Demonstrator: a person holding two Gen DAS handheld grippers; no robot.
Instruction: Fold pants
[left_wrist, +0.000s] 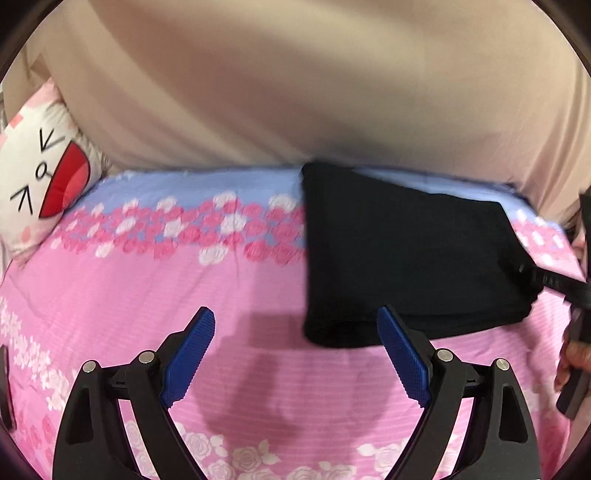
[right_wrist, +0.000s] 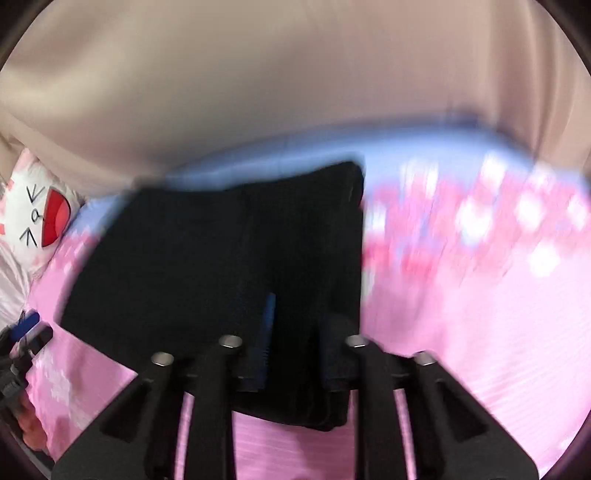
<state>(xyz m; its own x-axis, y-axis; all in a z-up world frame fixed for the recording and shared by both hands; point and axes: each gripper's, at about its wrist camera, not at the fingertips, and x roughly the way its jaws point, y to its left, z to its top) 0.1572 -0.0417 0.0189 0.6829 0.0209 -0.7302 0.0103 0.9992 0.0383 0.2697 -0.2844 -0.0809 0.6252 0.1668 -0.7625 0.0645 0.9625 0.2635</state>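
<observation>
The black pants lie folded into a thick rectangle on the pink flowered bedspread. My left gripper is open and empty, just in front of the bundle's near left corner, its blue pads apart. In the right wrist view the pants fill the centre. My right gripper is closed on the bundle's near edge, with cloth between its fingers. The right gripper also shows in the left wrist view at the bundle's right edge. The right wrist view is blurred by motion.
A white cartoon-face pillow lies at the far left of the bed. A beige curtain hangs behind the bed. The left gripper shows at the left edge of the right wrist view.
</observation>
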